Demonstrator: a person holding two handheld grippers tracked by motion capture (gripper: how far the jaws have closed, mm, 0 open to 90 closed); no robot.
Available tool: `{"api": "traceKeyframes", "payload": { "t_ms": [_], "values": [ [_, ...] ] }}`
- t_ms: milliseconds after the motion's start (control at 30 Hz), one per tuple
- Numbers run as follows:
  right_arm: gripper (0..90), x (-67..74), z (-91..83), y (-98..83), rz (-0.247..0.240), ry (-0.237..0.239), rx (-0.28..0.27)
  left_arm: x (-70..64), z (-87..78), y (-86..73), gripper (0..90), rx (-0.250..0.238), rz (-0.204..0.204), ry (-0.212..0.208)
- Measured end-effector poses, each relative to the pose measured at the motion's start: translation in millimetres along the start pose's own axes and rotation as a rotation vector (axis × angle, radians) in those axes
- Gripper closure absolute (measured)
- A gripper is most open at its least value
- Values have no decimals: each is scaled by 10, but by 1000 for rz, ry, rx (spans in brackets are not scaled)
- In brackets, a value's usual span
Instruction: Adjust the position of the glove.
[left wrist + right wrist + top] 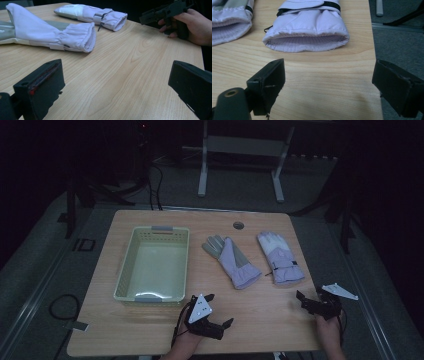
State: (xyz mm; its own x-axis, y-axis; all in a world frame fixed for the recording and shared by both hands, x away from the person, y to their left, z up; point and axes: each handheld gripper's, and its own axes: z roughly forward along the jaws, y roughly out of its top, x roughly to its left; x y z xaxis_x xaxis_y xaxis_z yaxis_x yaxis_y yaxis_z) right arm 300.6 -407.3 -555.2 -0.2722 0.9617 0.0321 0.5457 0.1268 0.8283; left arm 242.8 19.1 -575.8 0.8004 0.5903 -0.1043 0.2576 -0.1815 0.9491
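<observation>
Both gloves (232,262) (280,257) lie ahead of each gripper's (214,312) (311,296) spread, empty jaws.

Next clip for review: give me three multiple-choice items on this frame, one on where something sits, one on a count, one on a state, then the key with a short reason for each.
1. Where is the basket relative to the gloves?
A. To their left
B. To their right
C. On top of them

2. How many gloves lie on the table?
A. One
B. Two
C. Three

3. What state is the right tool in?
A. Shut on a glove
B. Shut, holding nothing
C. Open, holding nothing

Key: 1 A, the high view shows the basket left of the left glove and right glove. 2 B, those two are the gloves there. 3 C, its jaws stand apart over bare wood.
</observation>
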Motion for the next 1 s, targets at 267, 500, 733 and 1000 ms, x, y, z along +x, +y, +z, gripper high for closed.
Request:
{"api": "traceKeyframes", "payload": {
  "t_ms": [267,500,733,1000],
  "values": [
    [113,29,20,2,-39,65,41,-6,-6,-2,5,0,4,7],
    [106,112,-23,58,-67,36,43,-10,-7,-3,5,0,10,5],
    [173,91,-67,160,-17,175,67,-12,-6,-2,5,0,11,6],
    [110,180,-98,332,-70,193,64,-14,-6,-2,5,2,12,3]
  ]
}}
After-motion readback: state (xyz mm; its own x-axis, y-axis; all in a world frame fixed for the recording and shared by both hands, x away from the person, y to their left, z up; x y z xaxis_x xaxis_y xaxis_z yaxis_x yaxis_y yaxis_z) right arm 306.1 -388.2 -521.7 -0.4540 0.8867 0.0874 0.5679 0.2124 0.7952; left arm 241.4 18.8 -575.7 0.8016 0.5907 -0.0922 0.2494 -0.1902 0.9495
